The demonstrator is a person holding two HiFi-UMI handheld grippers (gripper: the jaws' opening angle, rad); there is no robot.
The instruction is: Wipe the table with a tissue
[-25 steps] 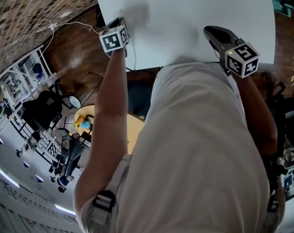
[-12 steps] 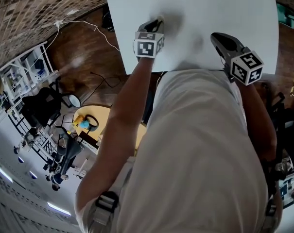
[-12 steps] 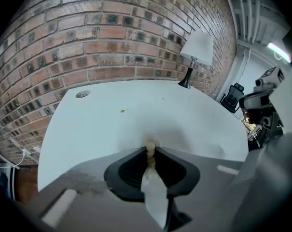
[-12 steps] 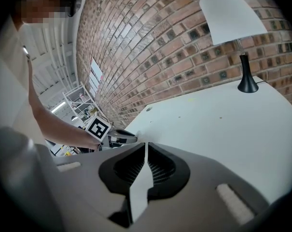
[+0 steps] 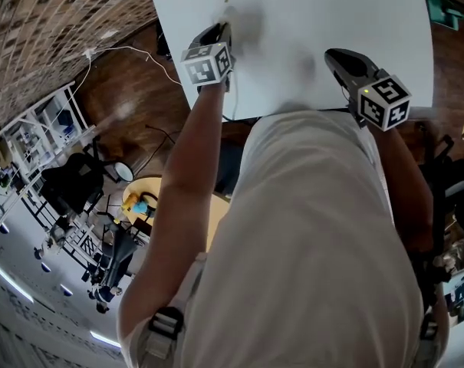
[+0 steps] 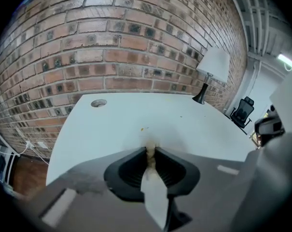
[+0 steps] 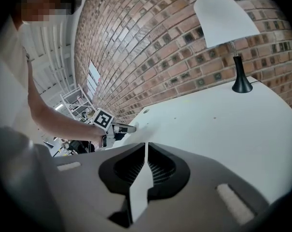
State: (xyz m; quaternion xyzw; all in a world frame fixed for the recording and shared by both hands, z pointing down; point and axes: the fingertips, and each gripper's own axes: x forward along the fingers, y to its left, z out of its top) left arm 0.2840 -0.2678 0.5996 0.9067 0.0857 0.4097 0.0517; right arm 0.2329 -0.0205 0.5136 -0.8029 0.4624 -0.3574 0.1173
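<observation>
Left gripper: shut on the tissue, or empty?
Shut on the tissue: in the left gripper view, the left gripper pinches a small beige wad between its jaw tips.

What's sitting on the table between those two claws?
Nothing: in the head view, only bare white table lies between the left claw, gripping a tissue, and the right claw.

Office-like lab: brick wall (image 6: pixel 112 42), white table (image 6: pixel 117 124), lamp (image 7: pixel 228 18), office chair (image 6: pixel 242 114), racks (image 5: pixel 36 125).

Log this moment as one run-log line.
left gripper: shut on tissue | tissue against table | right gripper: shut, empty
</observation>
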